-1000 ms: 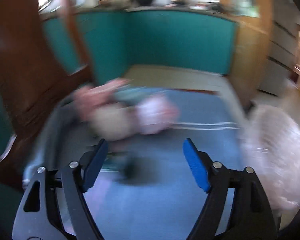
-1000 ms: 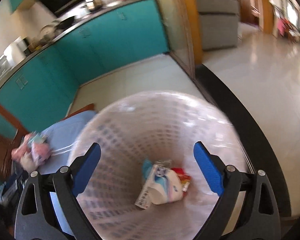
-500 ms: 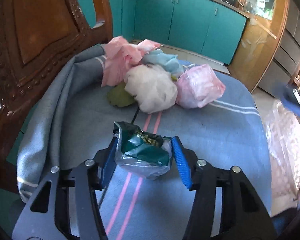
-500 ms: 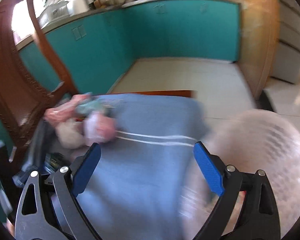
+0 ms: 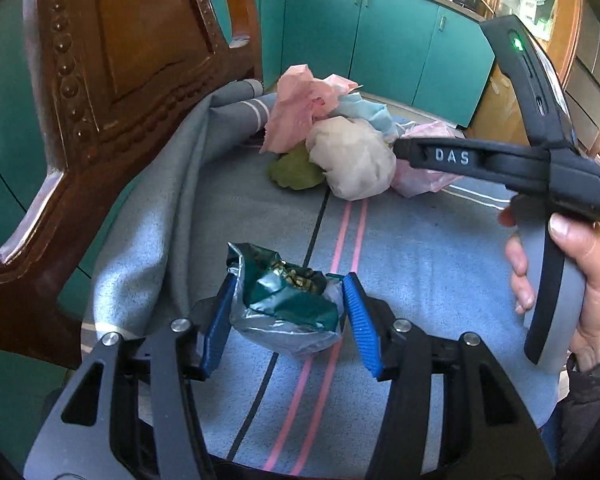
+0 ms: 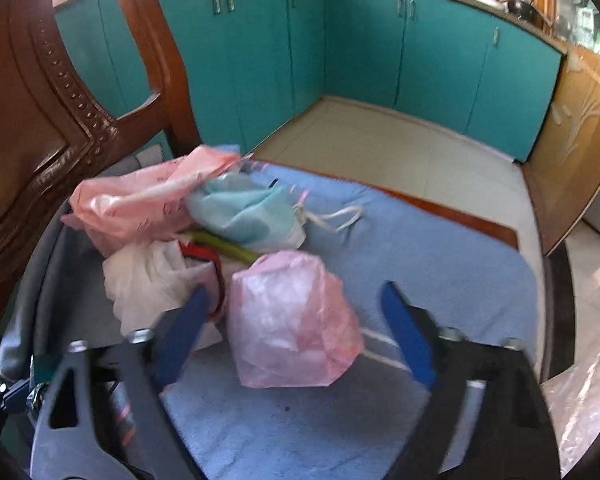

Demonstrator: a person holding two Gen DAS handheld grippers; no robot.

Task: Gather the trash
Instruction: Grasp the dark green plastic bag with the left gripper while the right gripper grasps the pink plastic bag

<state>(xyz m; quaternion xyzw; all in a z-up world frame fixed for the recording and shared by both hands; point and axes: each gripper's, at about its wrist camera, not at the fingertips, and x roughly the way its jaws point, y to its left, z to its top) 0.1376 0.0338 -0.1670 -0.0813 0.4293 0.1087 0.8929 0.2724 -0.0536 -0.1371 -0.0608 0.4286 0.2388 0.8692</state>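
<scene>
In the left wrist view my left gripper [image 5: 286, 304] is shut on a crumpled green and silver foil wrapper [image 5: 288, 312], low over the blue striped cloth [image 5: 420, 264]. Behind it lies a pile: a large pink bag [image 5: 296, 116], a light blue bag [image 5: 364, 110], a white bag [image 5: 352, 160] and a green wad [image 5: 296, 172]. My right gripper [image 6: 294, 292] reaches into the pile from the right. Its jaws are closing around a small pink bag [image 6: 292, 320], with gaps still showing on both sides. A hand [image 5: 588, 280] holds that gripper.
A carved wooden chair back [image 5: 100, 60] rises close on the left. Teal cabinets [image 6: 380, 40] line the far wall beyond a pale floor. A plastic-lined white basket [image 6: 580, 400] shows at the right edge, beside the cloth.
My right gripper swung from above the basket across to the pile and its jaws narrowed around the small pink bag. My left gripper closed on the foil wrapper and keeps it.
</scene>
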